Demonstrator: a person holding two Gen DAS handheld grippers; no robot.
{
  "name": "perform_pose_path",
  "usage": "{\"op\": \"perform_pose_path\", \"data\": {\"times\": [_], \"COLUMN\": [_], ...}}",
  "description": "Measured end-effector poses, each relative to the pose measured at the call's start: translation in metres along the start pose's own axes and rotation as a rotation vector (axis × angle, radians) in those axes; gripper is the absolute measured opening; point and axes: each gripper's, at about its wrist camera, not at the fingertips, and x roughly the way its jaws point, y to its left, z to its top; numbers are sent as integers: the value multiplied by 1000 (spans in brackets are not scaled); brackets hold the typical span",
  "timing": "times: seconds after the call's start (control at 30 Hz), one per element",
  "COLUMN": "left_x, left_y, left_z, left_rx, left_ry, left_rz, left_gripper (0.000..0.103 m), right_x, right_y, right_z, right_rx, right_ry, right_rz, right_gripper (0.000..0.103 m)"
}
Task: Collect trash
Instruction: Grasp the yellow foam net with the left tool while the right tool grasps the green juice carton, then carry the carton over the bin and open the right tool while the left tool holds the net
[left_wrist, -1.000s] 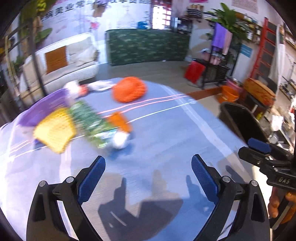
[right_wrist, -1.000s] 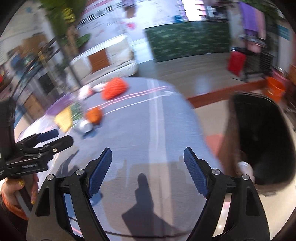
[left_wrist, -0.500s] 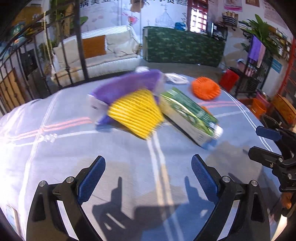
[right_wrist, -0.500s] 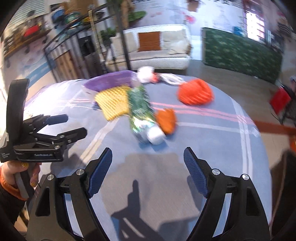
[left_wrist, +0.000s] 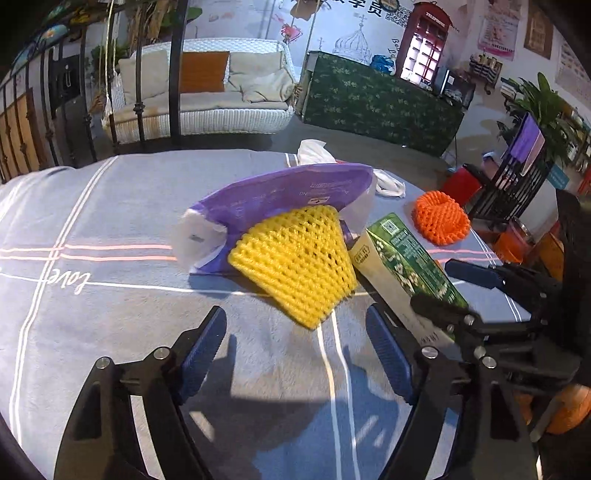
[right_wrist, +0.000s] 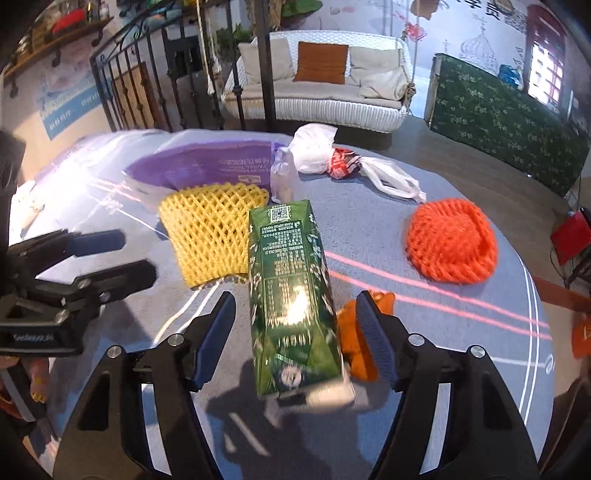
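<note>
Both hands have swung across the tabletop (left_wrist: 110, 332) since the earlier views, so the litter pile that lay far off now sits just ahead of the fingers, and both sets of jaws have just been closing a little. Going left to right: the left gripper (left_wrist: 295, 343) hovers with its jaws apart and nothing between them, lined up on the near corner of the yellow foam net (left_wrist: 295, 266), a soft open-mesh fruit sleeve that leans on a purple plastic bag (left_wrist: 280, 195). Touching the net's right edge lies the green drink carton (right_wrist: 291, 295), flat on its side with its printed back up. The right gripper (right_wrist: 295, 332) straddles it, jaws apart and not yet pressing, probably placed so to pinch its narrow width. A small crumpled orange piece (right_wrist: 354, 343) lies against the carton's right side, partly hidden. Further right, well apart, rests the orange foam net (right_wrist: 450, 240); white plastic bags (right_wrist: 314, 147) lie behind.
</note>
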Motion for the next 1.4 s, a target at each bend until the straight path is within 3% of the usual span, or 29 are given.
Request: {"op": "perform_pose_path", "data": {"times": [0.1, 0.13, 0.23, 0.5, 0.7, 1.07, 1.4], "left_x": [21, 26, 39, 36, 7, -48, -58], "left_y": [6, 9, 21, 20, 8, -12, -59], "left_z": [9, 12, 19, 20, 11, -28, -52], "left_rx": [-14, -27, -89, -112, -81, -50, 17], "left_ry": [12, 18, 27, 8, -32, -91, -77], "left_rz": [27, 22, -22, -96, -93, -21, -68], "left_gripper": [69, 68, 59, 18, 18, 18, 18], "right_x": [13, 16, 22, 12, -8, -63, -107], "right_y": [0, 1, -1, 3, 9, 11, -11], "right_z": [0, -1, -2, -7, -17, -57, -107], "right_rx": [-14, -12, -5, -9, 5, 82, 168], "right_ry": [22, 27, 32, 2, -22, -56, -86], "right_rz": [-15, -10, 4, 24, 36, 22, -38], "right_gripper": [62, 56, 52, 51, 51, 51, 51]}}
